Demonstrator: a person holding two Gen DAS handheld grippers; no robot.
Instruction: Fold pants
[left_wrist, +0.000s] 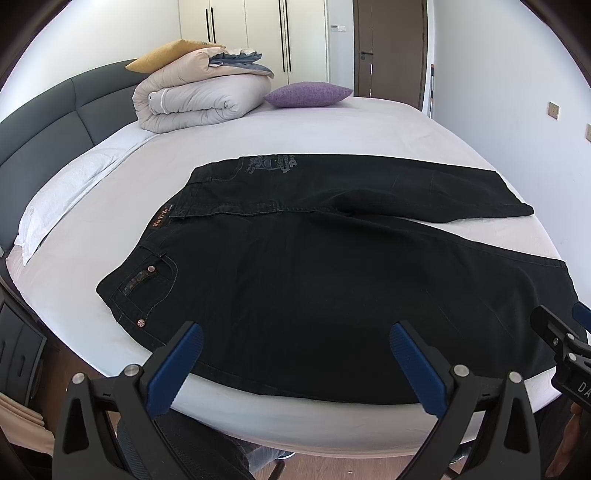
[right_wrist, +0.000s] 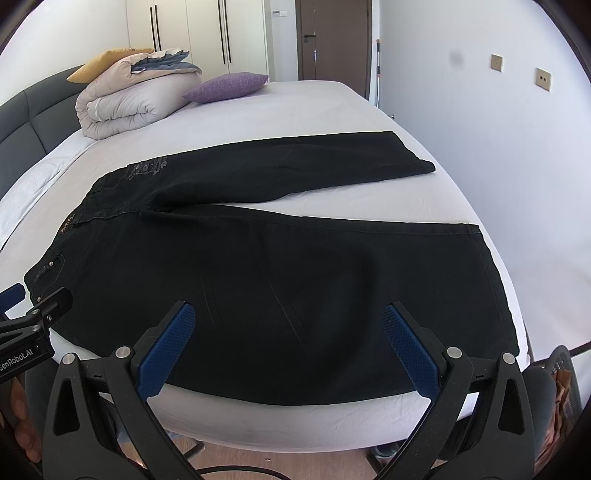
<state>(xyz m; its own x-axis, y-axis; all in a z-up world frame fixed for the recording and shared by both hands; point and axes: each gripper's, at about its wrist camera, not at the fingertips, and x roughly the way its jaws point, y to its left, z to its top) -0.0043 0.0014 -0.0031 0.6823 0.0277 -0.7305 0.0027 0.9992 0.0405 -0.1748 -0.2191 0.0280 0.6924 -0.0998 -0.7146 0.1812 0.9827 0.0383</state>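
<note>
Bed (left_wrist: 110, 221) bears black pants (left_wrist: 314, 277) (spread flat); both claws gape.

Left tool (left_wrist: 295, 363), right tool (right_wrist: 290, 345): black frames, blue ribbed pads, silver screws, white lettering.

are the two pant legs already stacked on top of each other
No, the black jeans lie spread on the bed, legs splayed apart with white sheet showing between them.
</note>
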